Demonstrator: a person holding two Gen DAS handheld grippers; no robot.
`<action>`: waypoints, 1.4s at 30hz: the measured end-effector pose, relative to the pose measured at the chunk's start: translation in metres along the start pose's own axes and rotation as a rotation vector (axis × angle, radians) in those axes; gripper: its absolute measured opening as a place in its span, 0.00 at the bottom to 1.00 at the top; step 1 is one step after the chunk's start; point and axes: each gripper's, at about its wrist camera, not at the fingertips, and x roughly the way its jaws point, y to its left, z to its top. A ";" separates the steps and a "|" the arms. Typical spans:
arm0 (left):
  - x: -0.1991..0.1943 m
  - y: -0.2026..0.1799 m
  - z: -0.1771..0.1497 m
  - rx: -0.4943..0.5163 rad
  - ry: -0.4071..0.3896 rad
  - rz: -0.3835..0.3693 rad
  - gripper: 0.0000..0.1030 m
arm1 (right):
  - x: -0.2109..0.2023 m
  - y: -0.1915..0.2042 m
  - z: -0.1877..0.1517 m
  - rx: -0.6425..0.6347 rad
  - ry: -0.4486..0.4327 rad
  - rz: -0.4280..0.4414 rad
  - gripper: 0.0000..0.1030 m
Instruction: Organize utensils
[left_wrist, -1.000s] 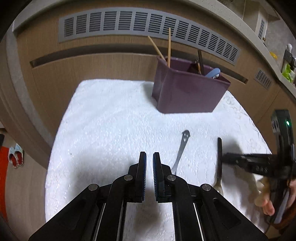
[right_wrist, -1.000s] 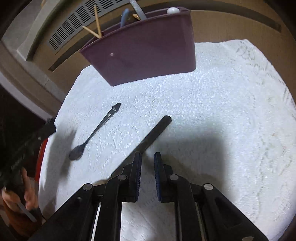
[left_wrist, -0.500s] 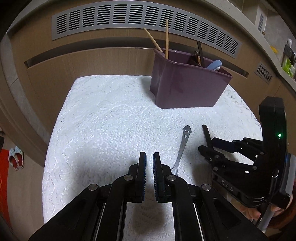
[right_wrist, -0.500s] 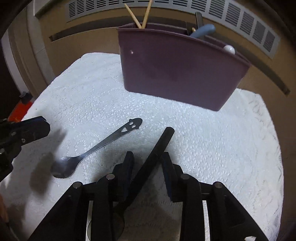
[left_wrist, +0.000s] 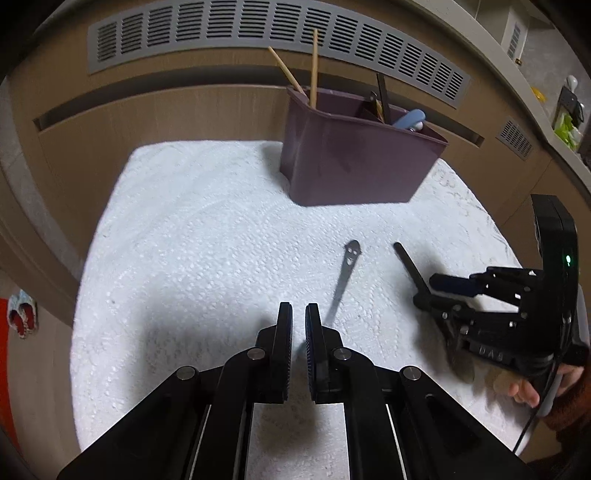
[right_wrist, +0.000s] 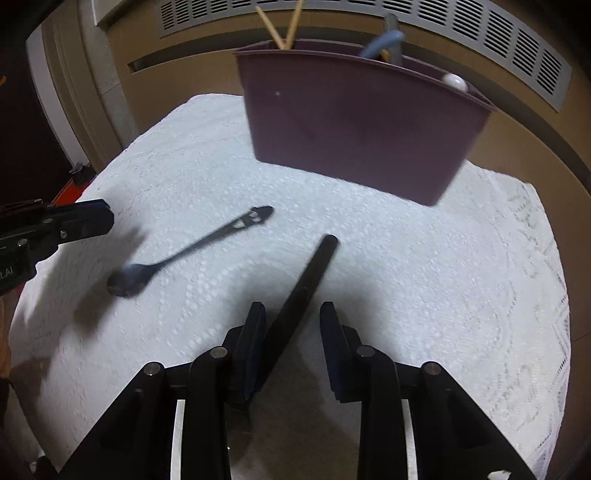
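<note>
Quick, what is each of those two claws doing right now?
Left gripper: shut, holding nothing.
Right gripper: open, fingers on either side of the black-handled utensil, not yet clamped.

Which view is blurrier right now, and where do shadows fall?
Right wrist view: motion blur smears the spoon and cloth; shadow pools around the black-handled utensil. Left wrist view: sharper; dark shadow left of the left gripper; fisheye bends the vent.

"DAS" on right gripper (left_wrist: 436, 291)
</note>
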 end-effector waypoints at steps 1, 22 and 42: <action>0.002 -0.002 -0.001 0.007 0.015 -0.022 0.08 | 0.004 -0.009 0.005 0.014 0.004 0.000 0.26; 0.036 -0.034 0.019 0.154 0.092 -0.009 0.08 | -0.017 -0.039 0.009 0.039 -0.092 -0.029 0.11; 0.084 -0.068 0.046 0.303 0.229 -0.010 0.11 | -0.034 -0.068 -0.007 0.073 -0.123 -0.032 0.11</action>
